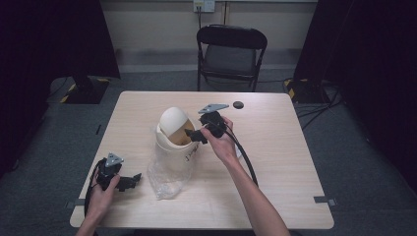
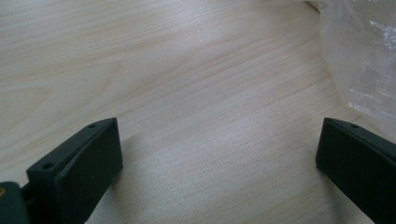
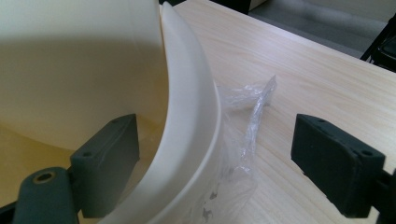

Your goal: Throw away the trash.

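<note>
Two hand-held grippers are at work on the pale wooden counter [image 1: 275, 147] in the high view. The right hand-held gripper [image 1: 199, 135] sits at the mouth of a small cream swing-lid bin [image 1: 174, 142], with the domed lid [image 1: 173, 120] just to its far side. A clear plastic bag [image 1: 164, 179] hangs down the near side of the bin and spreads on the counter. The left hand-held gripper [image 1: 129, 181] rests low, well apart from the bin, its tips near the edge of that bag. A small black disc [image 1: 238, 104] lies beyond the right gripper, and a folding chair [image 1: 231, 51] stands past the counter. Some dark print marks the front of the bin, too small to read.

From the left gripper view, the jaws stand wide apart over bare wood with nothing between them; a fold of the clear bag [image 2: 364, 60] lies ahead to one side.

From the right gripper view, the jaws are apart and straddle the bin's rim [image 3: 196, 121]: one inside the opening below the lid [image 3: 79, 56], the other outside, not yet closed on the wall. Crumpled bag film [image 3: 247, 116] lies against the outer wall between rim and outer jaw. Faint dark marks low on the wall cannot be read.

Judging by this, lining the bin is at an early stage: the bag is outside, still to be opened and tucked in.
</note>
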`<state>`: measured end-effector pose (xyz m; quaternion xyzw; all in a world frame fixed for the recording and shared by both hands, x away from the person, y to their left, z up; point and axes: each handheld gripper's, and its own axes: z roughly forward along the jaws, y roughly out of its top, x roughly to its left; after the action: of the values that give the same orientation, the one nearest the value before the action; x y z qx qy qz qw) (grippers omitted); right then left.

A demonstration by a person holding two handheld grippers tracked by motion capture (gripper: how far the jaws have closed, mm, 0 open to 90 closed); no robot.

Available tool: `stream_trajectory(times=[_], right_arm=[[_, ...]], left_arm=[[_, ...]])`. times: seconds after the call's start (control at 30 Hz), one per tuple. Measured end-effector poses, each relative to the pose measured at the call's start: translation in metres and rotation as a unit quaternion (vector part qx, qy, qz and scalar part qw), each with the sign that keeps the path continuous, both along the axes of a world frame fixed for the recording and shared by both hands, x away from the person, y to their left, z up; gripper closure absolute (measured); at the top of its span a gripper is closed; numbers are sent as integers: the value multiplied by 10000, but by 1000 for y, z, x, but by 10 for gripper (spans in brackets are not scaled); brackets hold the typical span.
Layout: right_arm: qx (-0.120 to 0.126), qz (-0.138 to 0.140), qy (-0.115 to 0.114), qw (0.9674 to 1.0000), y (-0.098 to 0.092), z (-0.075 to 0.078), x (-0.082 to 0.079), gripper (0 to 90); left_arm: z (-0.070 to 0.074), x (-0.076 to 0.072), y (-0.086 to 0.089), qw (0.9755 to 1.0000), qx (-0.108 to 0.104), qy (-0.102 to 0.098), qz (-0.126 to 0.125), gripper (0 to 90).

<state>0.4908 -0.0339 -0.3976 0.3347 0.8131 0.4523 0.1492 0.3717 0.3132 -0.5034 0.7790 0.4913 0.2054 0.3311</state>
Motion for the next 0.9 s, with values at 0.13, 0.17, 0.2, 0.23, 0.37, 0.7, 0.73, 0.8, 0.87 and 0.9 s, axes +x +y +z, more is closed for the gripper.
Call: stream_trajectory(times=[0.13, 0.17, 0.2, 0.23, 0.37, 0.7, 0.73, 0.8, 0.87, 0.9], right_arm=[[-43, 26, -16, 10000, -1, 3, -3, 153], [-39, 38, -27, 10000, -1, 3, -4, 152], [1, 37, -12, 10000, -2, 4, -5, 143], [74, 67, -2, 9999, -3, 6, -5, 142], [111, 85, -62, 9999, -7, 11, -8, 142], [342, 8, -134, 9993, -37, 28, -19, 139], [320, -12, -148, 9994, -40, 28, -19, 139], [271, -75, -144, 9995, -46, 27, -20, 139], [248, -146, -65, 9996, -52, 23, -19, 139], [228, -167, -58, 9996, -54, 21, -19, 140]], left_arm=[[0, 0, 0, 10000, 3, 2, 1, 0], [0, 0, 0, 10000, 2, 1, 2, 0], [0, 0, 0, 10000, -1, 1, 0, 0], [0, 0, 0, 10000, 1, 2, 1, 0], [0, 0, 0, 10000, 1, 3, 1, 0], [0, 0, 0, 10000, 5, 0, 9, 0], [0, 0, -1, 10000, -36, 3, 25, 0], [0, -1, -1, 10000, -35, 2, 40, 1], [0, -1, -1, 10000, -16, 6, 71, 3], [0, -1, -1, 10000, -3, 9, 70, 3]])
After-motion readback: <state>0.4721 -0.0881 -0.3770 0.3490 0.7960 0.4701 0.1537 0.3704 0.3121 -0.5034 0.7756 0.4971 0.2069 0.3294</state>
